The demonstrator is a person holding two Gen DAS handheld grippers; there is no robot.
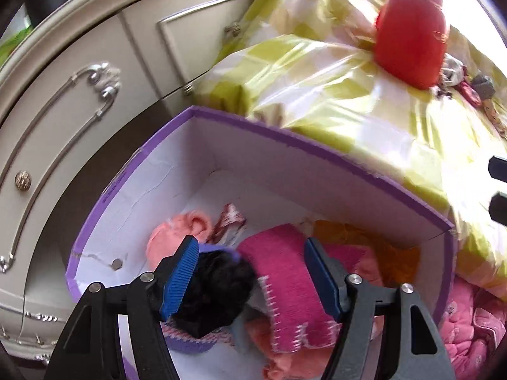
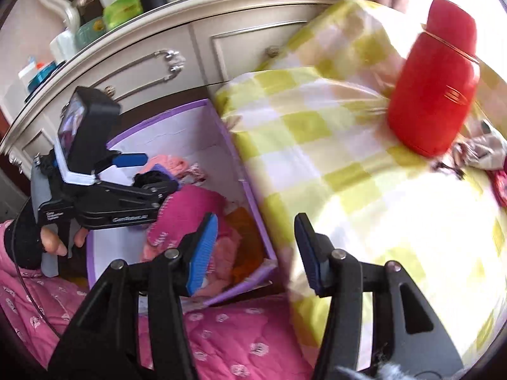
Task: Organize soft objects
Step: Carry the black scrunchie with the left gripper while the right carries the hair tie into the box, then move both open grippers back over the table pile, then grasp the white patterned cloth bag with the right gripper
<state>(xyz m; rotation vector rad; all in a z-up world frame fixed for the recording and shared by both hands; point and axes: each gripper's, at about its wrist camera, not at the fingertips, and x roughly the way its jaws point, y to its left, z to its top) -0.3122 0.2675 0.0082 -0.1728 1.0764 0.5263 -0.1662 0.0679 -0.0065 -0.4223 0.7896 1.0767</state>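
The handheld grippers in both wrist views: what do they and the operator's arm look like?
Both grippers, left gripper and right gripper, have matte black frames, silver pivot bolts and ribbed blue pads on the fingers. The left one carries white lettering, a grey handle, a boxy black camera block and a thin black cable. The operator wears a quilted pink sleeve with a black cuff.

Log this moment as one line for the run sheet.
left gripper: open over purple box, black fuzzy item beside its pad | right gripper: open, empty | box: pink knit inside
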